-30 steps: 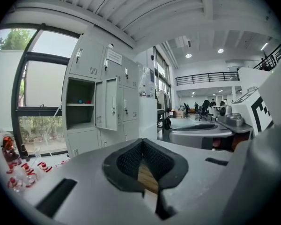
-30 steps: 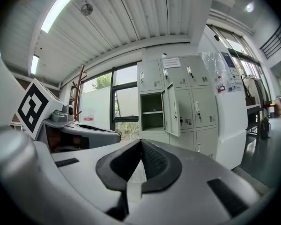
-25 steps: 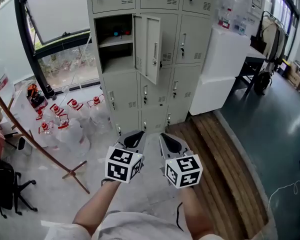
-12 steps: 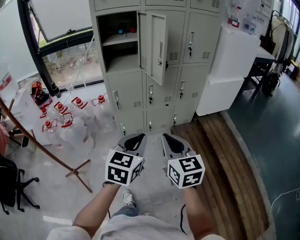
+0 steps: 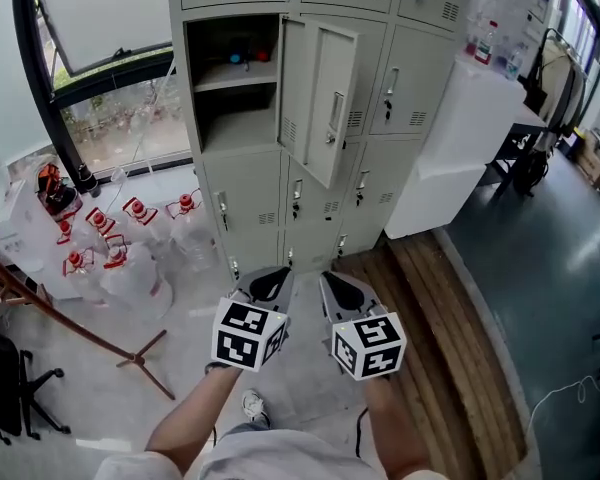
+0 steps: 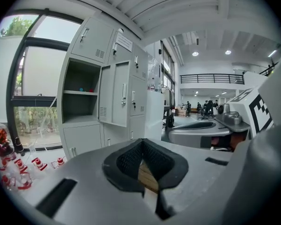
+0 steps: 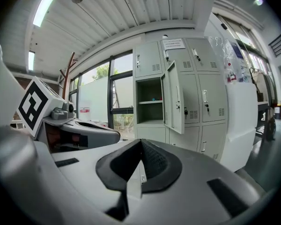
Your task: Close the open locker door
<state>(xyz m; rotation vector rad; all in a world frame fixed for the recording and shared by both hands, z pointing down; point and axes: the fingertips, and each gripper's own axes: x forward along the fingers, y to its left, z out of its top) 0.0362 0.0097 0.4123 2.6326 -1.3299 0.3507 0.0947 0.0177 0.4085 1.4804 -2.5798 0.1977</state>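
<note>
Holds left gripper (image 5: 269, 271) and right gripper (image 5: 334, 274) side by side at six o'clock, each claw's jaws pressed together on nothing. Faces the locker door (image 5: 325, 93) at twelve o'clock, swung open, well apart from both.

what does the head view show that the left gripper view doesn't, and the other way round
Only the head view: the person's forearms, a white shoe and a black office chair at the lower left. Only the left gripper view: the ribbed white ceiling and a far hall with a black balcony railing. Both: the grey metal locker bank with its open door, the red-capped clear water jugs, the black-framed window, and the left gripper and right gripper, both shut.
</note>
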